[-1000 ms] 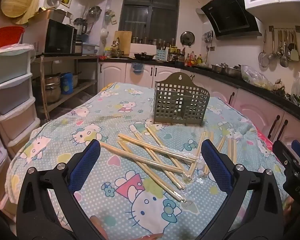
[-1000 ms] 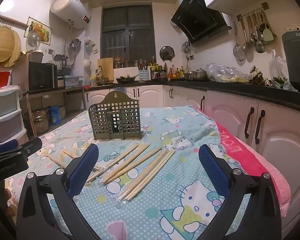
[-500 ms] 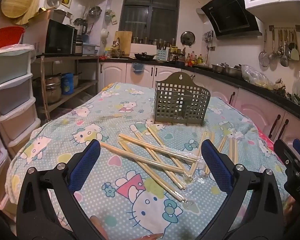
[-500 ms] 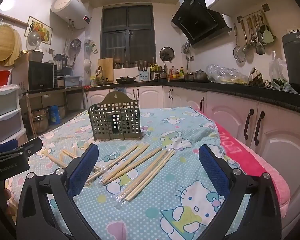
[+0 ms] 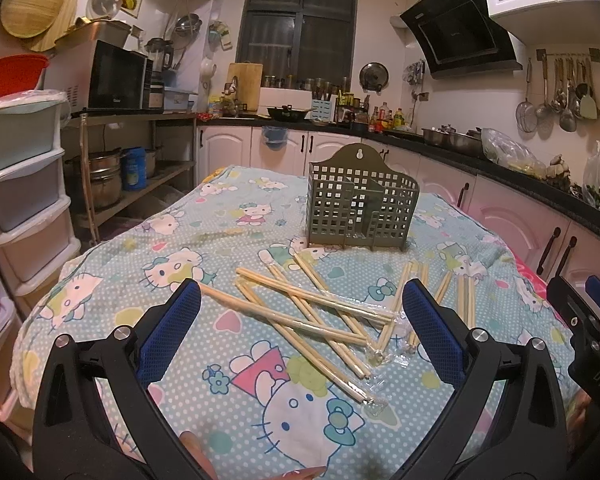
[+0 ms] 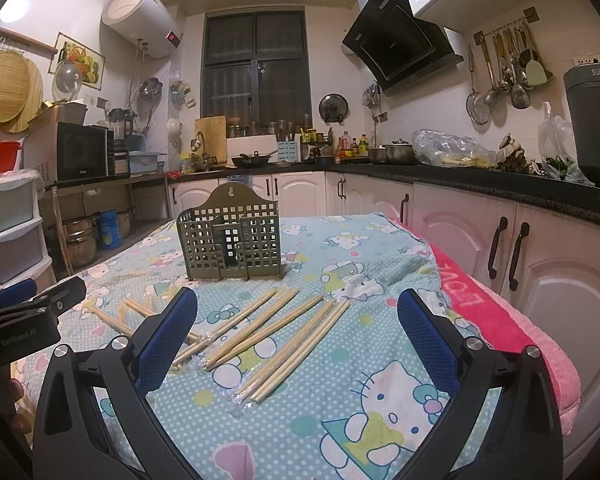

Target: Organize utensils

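Chopsticks (image 5: pixel 312 312): your wrapped pairs lie scattered on the cartoon-cat cloth (image 5: pixel 180 236), just ahead of both tongs.
Holder (image 5: pixel 362 208): the green grid caddy stands upright beyond the chopsticks.
Left gripper (image 5: pixel 300 308): your jaws are spread wide, gripping nothing.
Right gripper (image 6: pixel 298 312): likewise wide apart and empty, with a pair (image 6: pixel 296 350) lying between the fingers.

Both wrist views look along the table (image 5: pixel 100 280), sharing the holder (image 5: pixel 362 204) (image 6: pixel 230 240)
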A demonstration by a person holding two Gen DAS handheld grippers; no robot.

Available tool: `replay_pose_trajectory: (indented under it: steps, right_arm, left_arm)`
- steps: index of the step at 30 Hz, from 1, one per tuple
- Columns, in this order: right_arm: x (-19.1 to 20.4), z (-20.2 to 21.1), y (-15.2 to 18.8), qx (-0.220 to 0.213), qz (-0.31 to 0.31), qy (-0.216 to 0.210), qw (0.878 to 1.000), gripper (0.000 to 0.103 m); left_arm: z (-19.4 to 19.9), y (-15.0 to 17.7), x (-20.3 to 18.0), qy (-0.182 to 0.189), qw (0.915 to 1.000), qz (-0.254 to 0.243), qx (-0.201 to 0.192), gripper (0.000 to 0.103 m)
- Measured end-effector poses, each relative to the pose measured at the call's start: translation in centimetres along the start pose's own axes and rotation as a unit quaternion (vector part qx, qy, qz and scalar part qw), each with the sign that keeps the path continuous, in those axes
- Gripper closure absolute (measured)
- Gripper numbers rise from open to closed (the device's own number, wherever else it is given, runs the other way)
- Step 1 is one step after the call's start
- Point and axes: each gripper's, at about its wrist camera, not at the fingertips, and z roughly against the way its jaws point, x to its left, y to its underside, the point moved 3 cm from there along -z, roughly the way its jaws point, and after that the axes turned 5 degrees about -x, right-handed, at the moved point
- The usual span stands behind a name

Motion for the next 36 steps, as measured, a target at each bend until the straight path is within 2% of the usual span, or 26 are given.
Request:
replay_pose_trajectory:
  steps: [36]
  right_arm:
    - [-0.28, 0.00, -0.41, 0.002, 0.000, -0.001, 1.000, 0.006]
  left_arm:
    - [0.08, -0.16, -0.55, 0.000, 1.0000, -0.002, -0.002, 0.010]
